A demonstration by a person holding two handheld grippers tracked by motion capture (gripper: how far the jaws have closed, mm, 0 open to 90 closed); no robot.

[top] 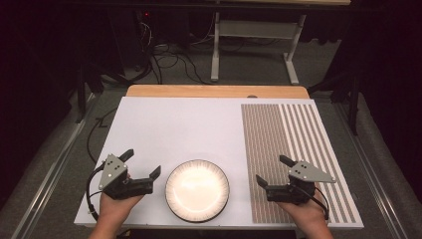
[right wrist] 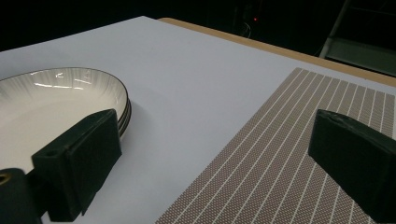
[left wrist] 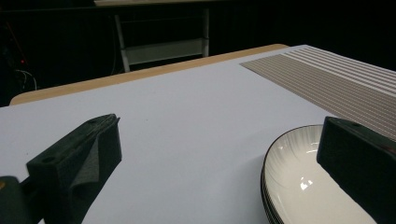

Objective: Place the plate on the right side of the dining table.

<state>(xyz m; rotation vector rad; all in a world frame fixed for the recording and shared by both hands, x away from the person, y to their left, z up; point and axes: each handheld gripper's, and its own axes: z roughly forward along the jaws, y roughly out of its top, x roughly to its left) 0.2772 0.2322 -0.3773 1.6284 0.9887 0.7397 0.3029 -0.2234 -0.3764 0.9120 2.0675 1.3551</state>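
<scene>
A wide white rectangular board (top: pixel 169 129) covered the wooden table (top: pixel 214 91), whose tan edge showed along the far side. On the board's right part lay a long brown woven placemat with pale stripes (top: pixel 283 149), reaching from the far edge to the near one. Near the front edge, in the middle, sat a stack of round white plates with dark rims and fine ribbed borders (top: pixel 197 189), just left of the placemat and apart from it. The left gripper (top: pixel 144 162) hovered beside the plates on their left, its black jaws spread wide and empty. The right gripper (top: pixel 271 171) was held over the placemat's near end, jaws likewise wide apart, gripping nothing.
</scene>
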